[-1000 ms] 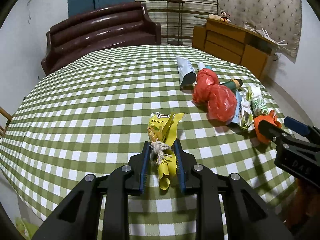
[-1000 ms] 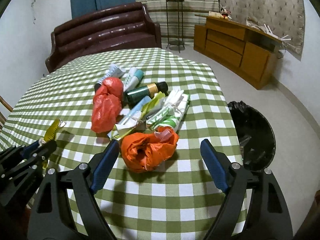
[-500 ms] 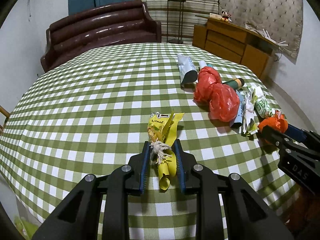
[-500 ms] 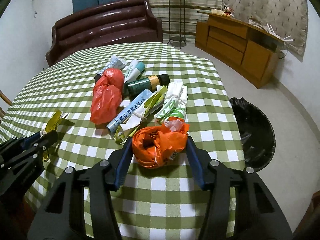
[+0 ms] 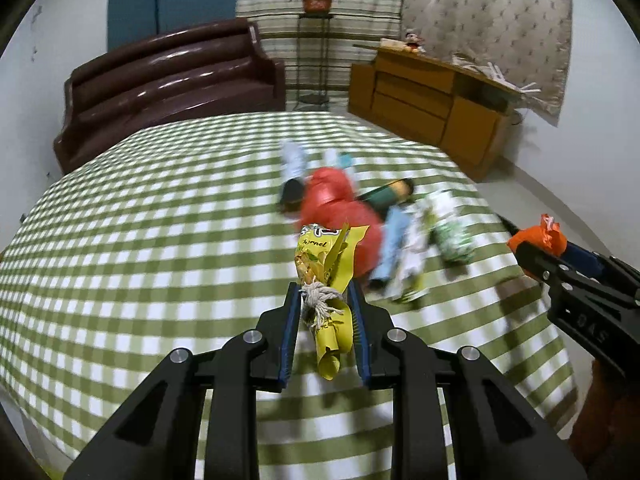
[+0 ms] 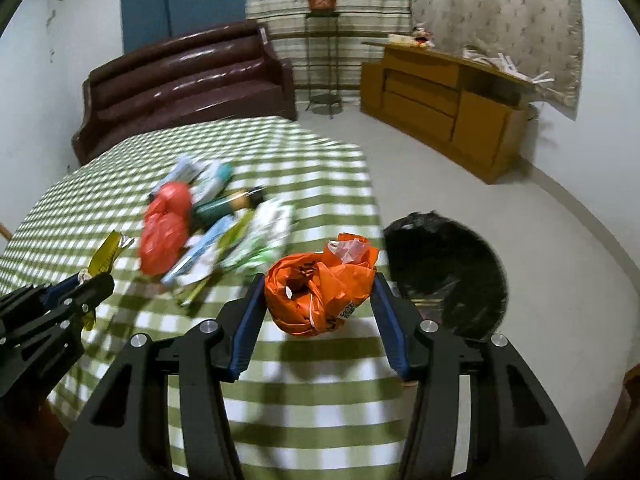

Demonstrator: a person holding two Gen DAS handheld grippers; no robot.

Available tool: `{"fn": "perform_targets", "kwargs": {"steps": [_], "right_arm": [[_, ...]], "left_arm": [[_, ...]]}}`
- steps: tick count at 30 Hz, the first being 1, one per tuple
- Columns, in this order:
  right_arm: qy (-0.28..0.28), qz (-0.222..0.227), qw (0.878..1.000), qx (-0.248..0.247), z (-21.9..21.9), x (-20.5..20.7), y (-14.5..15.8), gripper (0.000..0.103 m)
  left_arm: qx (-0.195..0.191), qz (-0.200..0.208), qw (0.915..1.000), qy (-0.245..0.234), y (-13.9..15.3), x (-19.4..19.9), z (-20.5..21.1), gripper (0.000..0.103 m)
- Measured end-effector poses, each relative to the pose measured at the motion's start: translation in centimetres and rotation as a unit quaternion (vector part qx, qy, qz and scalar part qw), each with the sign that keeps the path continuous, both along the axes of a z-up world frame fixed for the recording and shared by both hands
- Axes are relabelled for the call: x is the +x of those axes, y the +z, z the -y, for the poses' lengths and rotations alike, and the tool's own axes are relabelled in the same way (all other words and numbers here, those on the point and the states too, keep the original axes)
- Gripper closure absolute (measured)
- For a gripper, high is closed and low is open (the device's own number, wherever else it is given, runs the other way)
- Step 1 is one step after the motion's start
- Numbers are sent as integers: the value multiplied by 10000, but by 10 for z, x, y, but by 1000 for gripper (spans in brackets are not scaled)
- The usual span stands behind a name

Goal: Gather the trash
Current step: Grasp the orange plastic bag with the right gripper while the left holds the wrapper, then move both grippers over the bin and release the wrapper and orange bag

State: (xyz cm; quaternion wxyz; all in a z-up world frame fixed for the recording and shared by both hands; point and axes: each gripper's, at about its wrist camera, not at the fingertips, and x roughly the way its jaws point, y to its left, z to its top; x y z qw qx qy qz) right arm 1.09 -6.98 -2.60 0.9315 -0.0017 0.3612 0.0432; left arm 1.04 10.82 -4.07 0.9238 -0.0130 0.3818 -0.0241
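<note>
My left gripper [image 5: 324, 320] was clamped on a yellow wrapper [image 5: 326, 280] tied with a knot of white string [image 5: 318, 300]; the blue pads pressed it from both sides, and its top stuck out toward twelve o'clock. My right gripper [image 6: 320, 300] was clamped on a crumpled orange bag [image 6: 320, 288], both pads against its sides. In the left view the right gripper showed at three o'clock with the bag in its tips.

The rest of the trash lay in a heap on the checked table [image 5: 140, 248]. From the left view it sat at one o'clock: a red bag [image 5: 336, 208], a dark bottle [image 5: 390, 194], a pale blue tube [image 5: 394, 240] and green-and-white packets [image 5: 450, 228], touching or overlapping. The heap was blurred, so I could not tell finer detail. From the right view it was at ten o'clock, with the left gripper and its wrapper at nine.

The bin [image 6: 444, 272], lined with a black bag, stood on the floor just beside the table edge, at two o'clock in the right view, behind the orange bag. A brown sofa [image 5: 172, 92] and a wooden cabinet [image 5: 432, 104] stood beyond.
</note>
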Motion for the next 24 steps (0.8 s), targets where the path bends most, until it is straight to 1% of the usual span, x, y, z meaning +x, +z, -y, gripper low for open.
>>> {"fn": "perform_targets", "kwargs": {"steps": [3,7,11,17,24], "right_arm": [[-214,76,9997,-31,20,5,2,52],[-484,162,9987,-68,48,12,4,52],[-675,193,9975,-89,72,21,3,52],[-880,146,9960,-81,106,37,-9,52],[-997,116,9949,-14,130,49,-21,52]], "left_arm": [[-10,92,9998,-172,4,7,17,78],[-13,221,9988,-436,10,20,51,78],[3,271,9976,-640,11,33,79,78],[85,218,9955,-915,4,54,121,78],[199,149,9934,-1119,-4,76,159,78]]}}
